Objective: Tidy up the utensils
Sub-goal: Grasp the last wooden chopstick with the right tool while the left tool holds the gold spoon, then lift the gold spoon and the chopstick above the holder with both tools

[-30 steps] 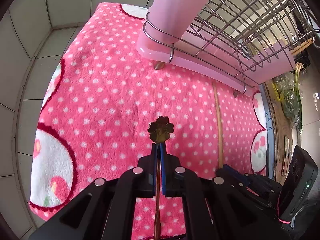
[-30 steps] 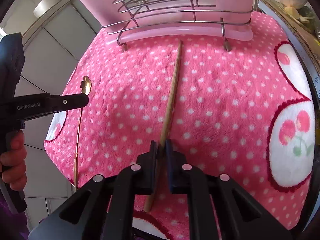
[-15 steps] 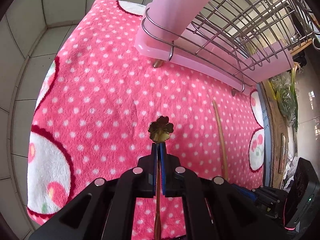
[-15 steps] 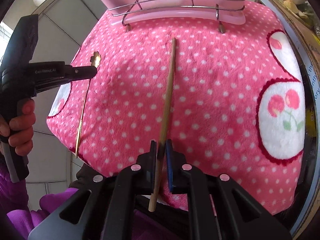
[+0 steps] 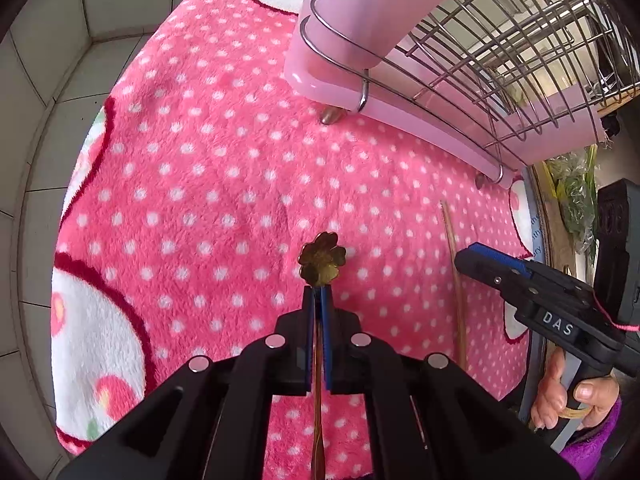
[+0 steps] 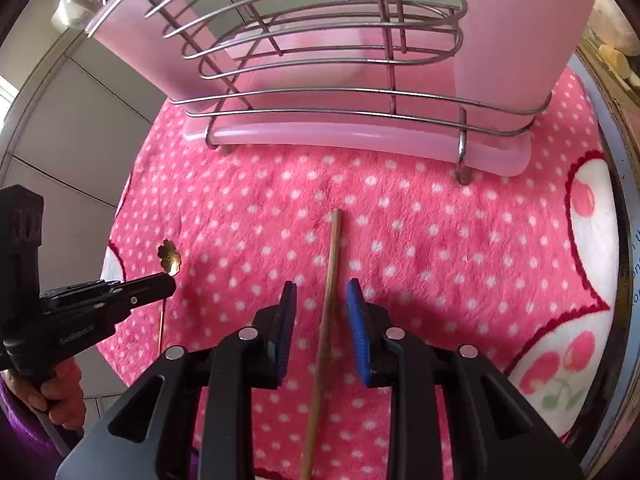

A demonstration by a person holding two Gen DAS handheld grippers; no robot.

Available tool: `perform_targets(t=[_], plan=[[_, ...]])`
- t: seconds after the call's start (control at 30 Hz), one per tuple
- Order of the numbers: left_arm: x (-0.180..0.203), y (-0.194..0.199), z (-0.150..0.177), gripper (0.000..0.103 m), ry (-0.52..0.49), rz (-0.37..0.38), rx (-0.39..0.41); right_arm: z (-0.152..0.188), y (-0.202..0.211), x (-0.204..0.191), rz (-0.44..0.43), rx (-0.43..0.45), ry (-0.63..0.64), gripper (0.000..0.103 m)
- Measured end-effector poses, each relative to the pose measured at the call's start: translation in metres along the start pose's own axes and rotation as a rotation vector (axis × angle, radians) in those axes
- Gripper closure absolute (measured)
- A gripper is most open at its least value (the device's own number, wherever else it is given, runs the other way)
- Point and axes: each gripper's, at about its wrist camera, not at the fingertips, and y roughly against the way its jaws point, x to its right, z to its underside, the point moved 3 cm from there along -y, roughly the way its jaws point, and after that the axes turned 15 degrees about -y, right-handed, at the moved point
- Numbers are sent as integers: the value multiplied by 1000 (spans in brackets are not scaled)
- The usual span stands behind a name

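Bright, even daylight, seemingly from upper right; soft shadows, strong fisheye bending and dark vignetting at the edges

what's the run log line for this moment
left gripper: shut on gold spoon | right gripper: opening around chopstick | rack: beyond

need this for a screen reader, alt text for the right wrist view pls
The right gripper is opening around a wooden chopstick lying on a pink polka-dot towel. Ahead stands a wire rack; at left, the left gripper holds a gold flower-ended utensil.
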Motion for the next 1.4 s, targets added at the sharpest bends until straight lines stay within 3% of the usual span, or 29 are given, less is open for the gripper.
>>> perform_targets(t=[0.17,0.3,0.43,0.73,1.0,1.13,1.4], plan=[[-2,-5,-1,100,3,2,-14,-8,-11,0,23,-13,4,79],[-2,-9,-2,100,1,-1,-25,-11,-18,-7,48,-6,26,91],[1,-13,-5,100,1,-2,-31,-10,-18,-7,45,13,39,93],[6,-22,-14,100,4,15,-44,4,10,7,-67,81,-9,97],[19,18,-5,102,-19,50,103,21,66,11,-143,231,21,97],[29,50,2,102,-60,52,230,33,94,16,-178,312,31,97],[44,92,9,102,-68,88,399,48,143,25,-252,436,15,97]])
